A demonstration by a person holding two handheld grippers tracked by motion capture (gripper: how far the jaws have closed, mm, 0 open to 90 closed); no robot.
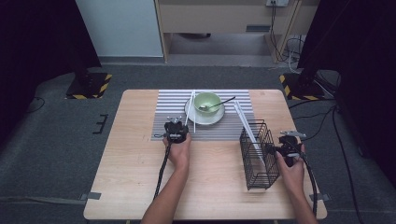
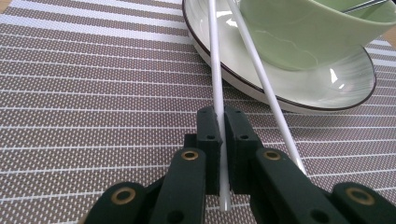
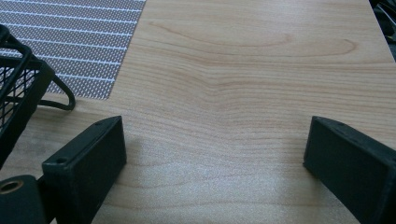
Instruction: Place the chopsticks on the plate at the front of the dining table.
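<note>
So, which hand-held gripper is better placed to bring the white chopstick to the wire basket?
Left: the left hand-held gripper is already shut on one white chopstick; the right hand-held gripper is open beside the wire basket.

A wooden table [image 1: 135,163] stood mid-frame, bearing a striped mat [image 1: 168,112] at upper centre and a wire basket [image 1: 257,158] at right.

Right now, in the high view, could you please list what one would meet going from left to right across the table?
Left gripper shut on a white chopstick → green bowl on its plate → black wire basket → right gripper, open.
</note>
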